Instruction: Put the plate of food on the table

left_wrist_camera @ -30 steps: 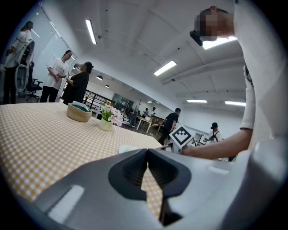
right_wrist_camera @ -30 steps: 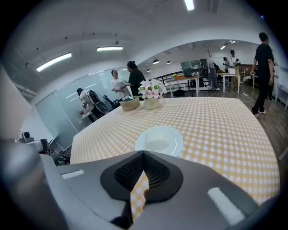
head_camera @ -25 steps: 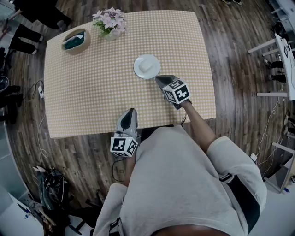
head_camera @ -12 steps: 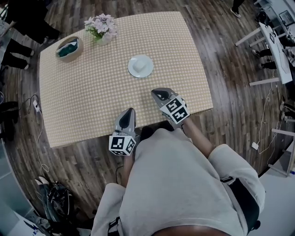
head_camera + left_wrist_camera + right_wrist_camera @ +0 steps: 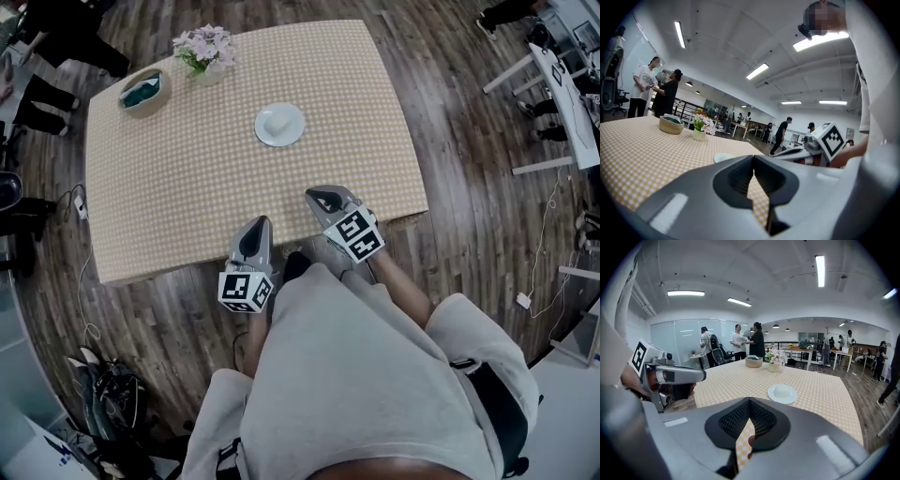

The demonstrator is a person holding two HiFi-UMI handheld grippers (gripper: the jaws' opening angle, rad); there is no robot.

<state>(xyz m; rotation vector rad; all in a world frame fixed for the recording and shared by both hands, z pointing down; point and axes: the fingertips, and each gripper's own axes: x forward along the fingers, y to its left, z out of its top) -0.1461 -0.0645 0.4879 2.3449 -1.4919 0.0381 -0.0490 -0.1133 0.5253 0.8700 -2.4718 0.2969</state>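
We look steeply down on a rectangular table (image 5: pixel 187 178) covered with a tan and white checked cloth, standing on a dark wood floor (image 5: pixel 469 122). Our grey top fills the bottom of the head view.

We hold a gripper in each hand at the table's near edge. The left gripper (image 5: pixel 257 227) hangs at that edge, its tips just over the cloth. Its own view shows its jaws pressed together with nothing between them. The right gripper (image 5: pixel 316 195) sits just over the near part of the cloth. Its jaws are also closed tight and empty.

The plate (image 5: pixel 261 132), round and white, rests flat on the cloth near the table's middle, well apart from both grippers. It holds a single pale mound of food (image 5: pixel 278 120) at its centre.

At the far left corner sits a round tan basket (image 5: pixel 141 106) holding something teal (image 5: pixel 142 89); we cannot tell what it is. Just beside it, towards the far edge, a small pale vase (image 5: pixel 208 73) stands upright and holds a bunch of pink and white flowers (image 5: pixel 203 44).
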